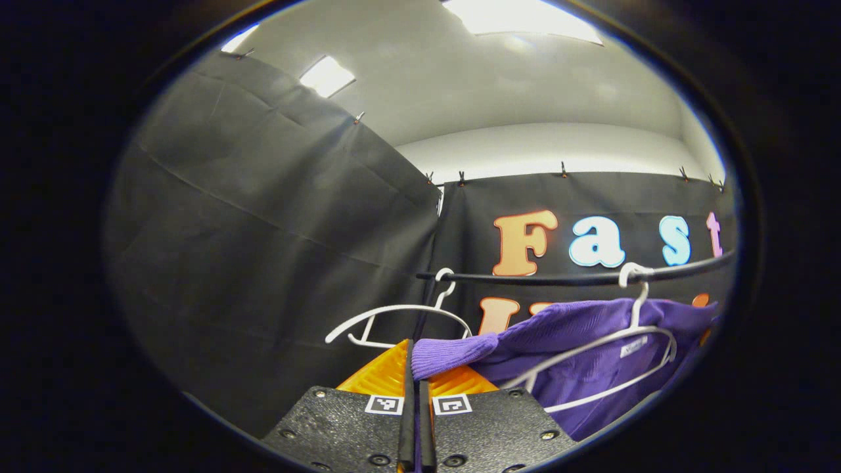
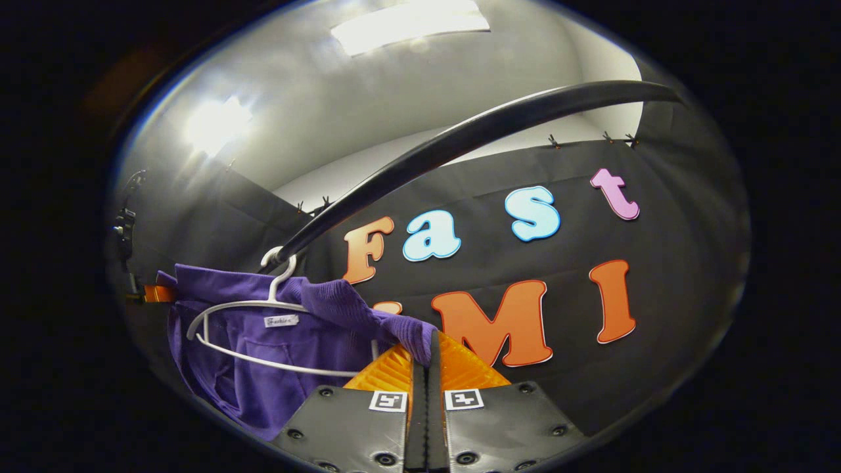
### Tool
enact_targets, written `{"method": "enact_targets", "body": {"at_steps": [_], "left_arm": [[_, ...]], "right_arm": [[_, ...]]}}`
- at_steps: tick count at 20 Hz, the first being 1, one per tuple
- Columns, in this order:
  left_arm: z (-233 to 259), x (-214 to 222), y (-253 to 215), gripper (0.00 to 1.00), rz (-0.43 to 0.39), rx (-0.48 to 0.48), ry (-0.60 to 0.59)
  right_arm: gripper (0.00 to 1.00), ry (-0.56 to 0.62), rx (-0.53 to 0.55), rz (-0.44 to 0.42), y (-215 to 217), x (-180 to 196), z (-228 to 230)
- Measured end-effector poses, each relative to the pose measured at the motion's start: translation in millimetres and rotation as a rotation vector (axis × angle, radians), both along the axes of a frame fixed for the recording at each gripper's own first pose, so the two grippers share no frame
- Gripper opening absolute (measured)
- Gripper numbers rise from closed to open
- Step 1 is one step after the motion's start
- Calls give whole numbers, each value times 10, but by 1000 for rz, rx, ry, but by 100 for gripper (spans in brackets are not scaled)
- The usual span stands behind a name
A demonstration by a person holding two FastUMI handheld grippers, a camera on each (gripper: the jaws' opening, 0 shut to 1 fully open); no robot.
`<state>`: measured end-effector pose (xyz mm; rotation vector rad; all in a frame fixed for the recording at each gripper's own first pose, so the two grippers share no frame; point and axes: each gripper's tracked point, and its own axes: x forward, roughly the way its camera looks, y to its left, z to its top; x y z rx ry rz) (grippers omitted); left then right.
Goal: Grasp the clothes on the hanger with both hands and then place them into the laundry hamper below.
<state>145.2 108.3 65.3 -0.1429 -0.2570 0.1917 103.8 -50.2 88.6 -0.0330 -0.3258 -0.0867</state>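
Black cloth booth wall [image 1: 263,249] under a white ceiling with lit panels, black rail [image 2: 460,141] arching toward 1 o'clock, purple garment [image 2: 263,355] on white hanger [image 2: 243,305] at 9 o'clock, neck label unreadable, left gripper [image 1: 416,368] and right gripper [image 2: 427,358] each pinched tight on a purple sleeve.

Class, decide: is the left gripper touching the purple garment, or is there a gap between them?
Touching. In the left gripper view, the left gripper has its fingers closed on a fold of the purple garment, with no gap showing.
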Motion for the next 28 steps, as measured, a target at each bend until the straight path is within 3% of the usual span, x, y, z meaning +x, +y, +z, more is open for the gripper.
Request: {"method": "enact_targets", "body": {"at_steps": [4, 6, 14, 21, 26, 28], "left_arm": [[-394, 600, 214, 3, -93, 32, 92], [-705, 659, 241, 3, -126, 14, 134], [-1486, 624, 46, 4, -170, 76, 239], [-1915, 468, 16, 3, -188, 125, 328], [-2053, 295, -126, 0, -195, 174, 369], [-2070, 260, -220, 3, -196, 177, 372]], "right_arm": [[7, 16, 45, 43, 96, 77, -48], [7, 27, 42, 43, 146, 76, -59], [7, 23, -19, -41, -7, 416, -15], [7, 146, -37, -121, -361, 792, -634], [8, 266, -10, -110, -493, 650, -1087], [8, 280, -5, -45, -397, 614, -1113]]}}
